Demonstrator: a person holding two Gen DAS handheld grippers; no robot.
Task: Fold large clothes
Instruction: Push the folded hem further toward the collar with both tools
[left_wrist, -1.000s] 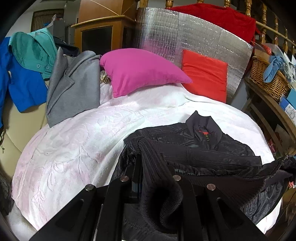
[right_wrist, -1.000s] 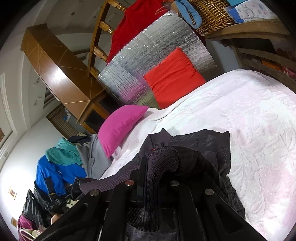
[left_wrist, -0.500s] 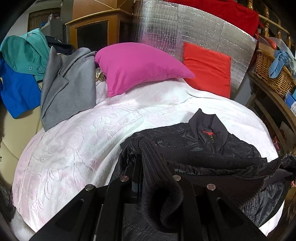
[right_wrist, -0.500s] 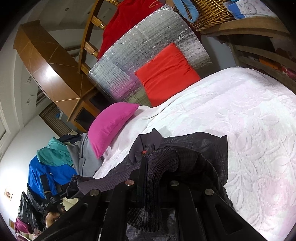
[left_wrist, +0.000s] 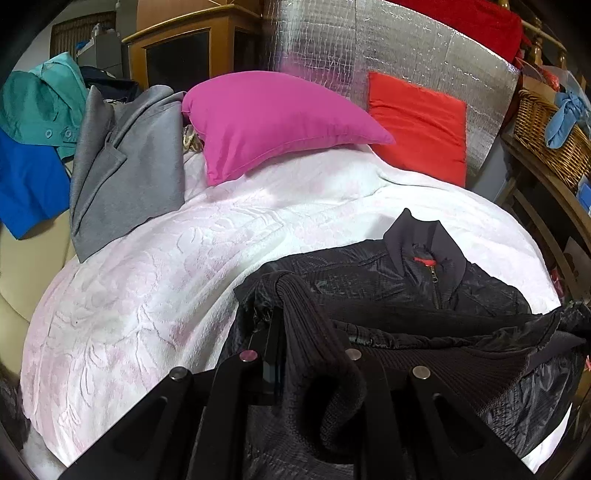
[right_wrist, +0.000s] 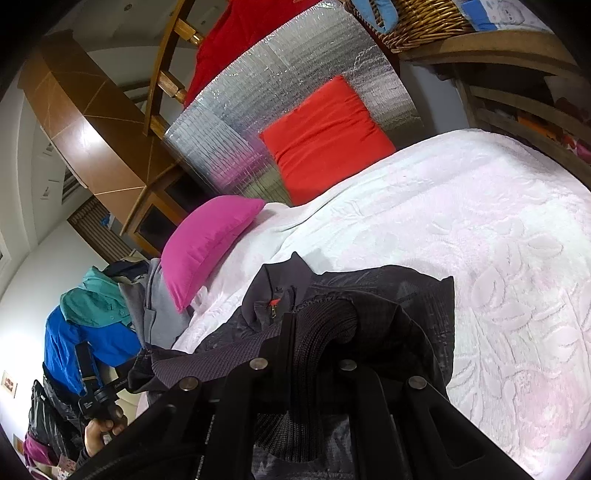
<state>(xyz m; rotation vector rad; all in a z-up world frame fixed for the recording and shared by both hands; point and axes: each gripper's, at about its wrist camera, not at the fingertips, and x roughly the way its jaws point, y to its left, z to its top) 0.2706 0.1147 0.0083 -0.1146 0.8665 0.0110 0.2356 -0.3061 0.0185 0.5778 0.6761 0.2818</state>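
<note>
1. Left claw (left_wrist: 295, 332) clamped on ribbed hem of black jacket (left_wrist: 406, 288).
2. Right claw (right_wrist: 317, 332) clamped on same ribbed hem.
3. Jacket spread on white bedspread (left_wrist: 147, 295), collar toward pink pillow (left_wrist: 273, 118) and red cushion (left_wrist: 417, 122).
4. No legible writing or brand.

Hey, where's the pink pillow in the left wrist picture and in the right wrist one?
Left wrist: pink pillow upper centre, on the white bedspread, left of the red cushion.
Right wrist: pink pillow left of centre, below the red cushion.
Shared landmark: the red cushion.
</note>
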